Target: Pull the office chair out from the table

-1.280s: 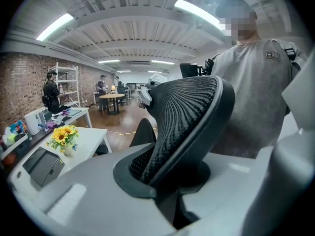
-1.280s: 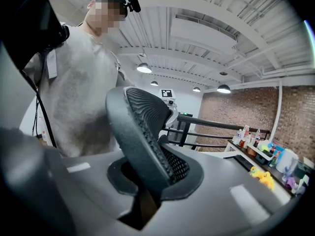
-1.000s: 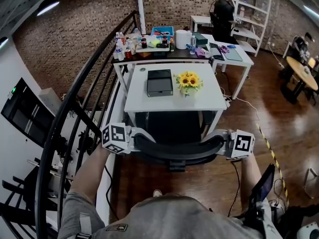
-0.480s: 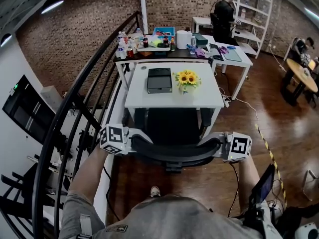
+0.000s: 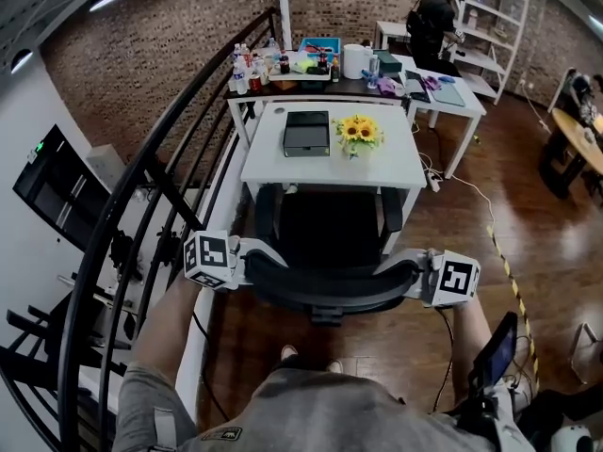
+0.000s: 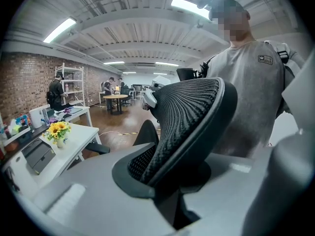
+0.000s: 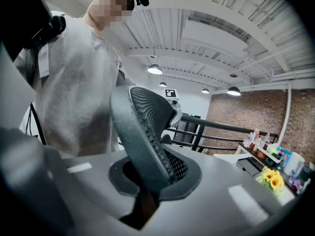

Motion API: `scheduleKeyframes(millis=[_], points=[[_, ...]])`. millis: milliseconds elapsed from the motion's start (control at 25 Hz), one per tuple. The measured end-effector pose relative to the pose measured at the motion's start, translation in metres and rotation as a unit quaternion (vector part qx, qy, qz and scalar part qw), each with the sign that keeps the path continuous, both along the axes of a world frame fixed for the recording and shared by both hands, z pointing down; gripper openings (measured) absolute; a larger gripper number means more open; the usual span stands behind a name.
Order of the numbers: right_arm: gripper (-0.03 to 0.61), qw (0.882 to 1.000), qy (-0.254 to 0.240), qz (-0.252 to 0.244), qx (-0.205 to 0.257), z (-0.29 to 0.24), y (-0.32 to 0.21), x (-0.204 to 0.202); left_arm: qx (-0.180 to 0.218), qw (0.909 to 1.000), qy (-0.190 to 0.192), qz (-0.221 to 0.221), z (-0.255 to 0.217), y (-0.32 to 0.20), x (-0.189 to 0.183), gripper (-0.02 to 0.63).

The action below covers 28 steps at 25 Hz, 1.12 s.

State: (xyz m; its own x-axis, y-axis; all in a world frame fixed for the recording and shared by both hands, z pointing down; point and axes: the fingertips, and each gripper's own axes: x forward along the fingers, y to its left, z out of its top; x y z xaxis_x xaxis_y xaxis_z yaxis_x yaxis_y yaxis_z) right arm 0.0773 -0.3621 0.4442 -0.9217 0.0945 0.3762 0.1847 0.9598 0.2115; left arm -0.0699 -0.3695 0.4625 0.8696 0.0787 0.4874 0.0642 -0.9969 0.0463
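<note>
My left gripper point(image 5: 247, 264) is clamped on the left end of the mesh backrest point(image 5: 330, 288) of the office chair point(image 5: 325, 234). My right gripper point(image 5: 415, 276) is clamped on its right end. Each gripper view shows the backrest's rim pinched between the jaws.

The chair sits straight in front of me, its backrest well clear of the white table point(image 5: 405, 175). The seat's front and the armrests point(image 5: 267, 205) are at the table's front edge, seemingly tucked just under it, so I judge the pull only partly done.

To do it well, I want both hands drawing toward me at the same pace and height. That way the chair rolls straight and doesn't swivel an armrest into a table leg. My hold is on a thin rim, so a steady, level pull suits better than a jerk, which could slip the pads off.

The black railing point(image 5: 141, 186) runs close on my left, so I should back away straight. A knock to the table could tip the sunflowers point(image 5: 356, 132).
</note>
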Motion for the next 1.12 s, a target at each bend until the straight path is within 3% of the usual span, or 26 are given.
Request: scheduleKeyframes(millis=[1120], points=[[0.028, 0.999, -0.001, 0.040, -0.020, -0.003, 0.188, -0.022, -0.010, 0.9991, 0.024, 0.033, -0.006, 0.178, -0.022, 0.051]])
